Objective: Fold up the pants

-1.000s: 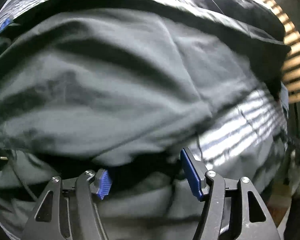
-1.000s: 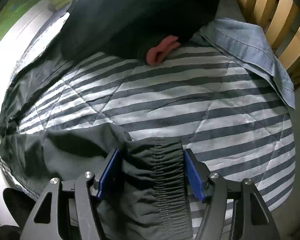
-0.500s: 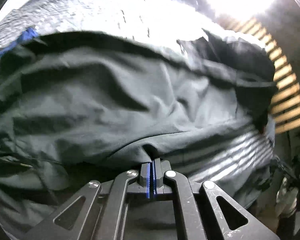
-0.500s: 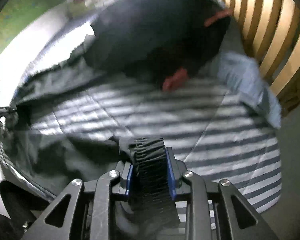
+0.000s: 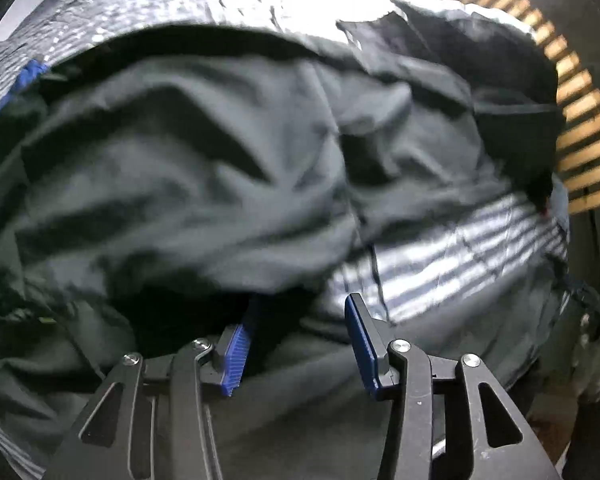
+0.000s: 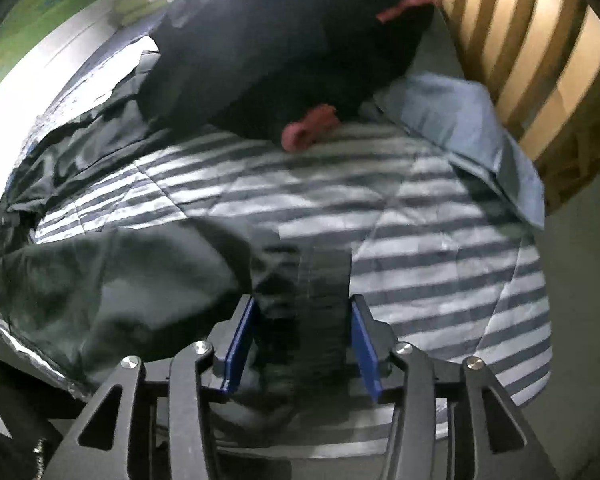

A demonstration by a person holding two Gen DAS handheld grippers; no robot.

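Both grippers' fingers [image 6: 362, 344] newly parted, pants [image 6: 320, 300] waistband loose between.

No readable text, label, brand, number or sign appears anywhere in either wrist view.

Dark grey-green pants [image 5: 188, 184] lie rumpled across the striped quilt [image 6: 420, 248], their gathered elastic waistband [image 6: 324, 304] bunched near its edge.
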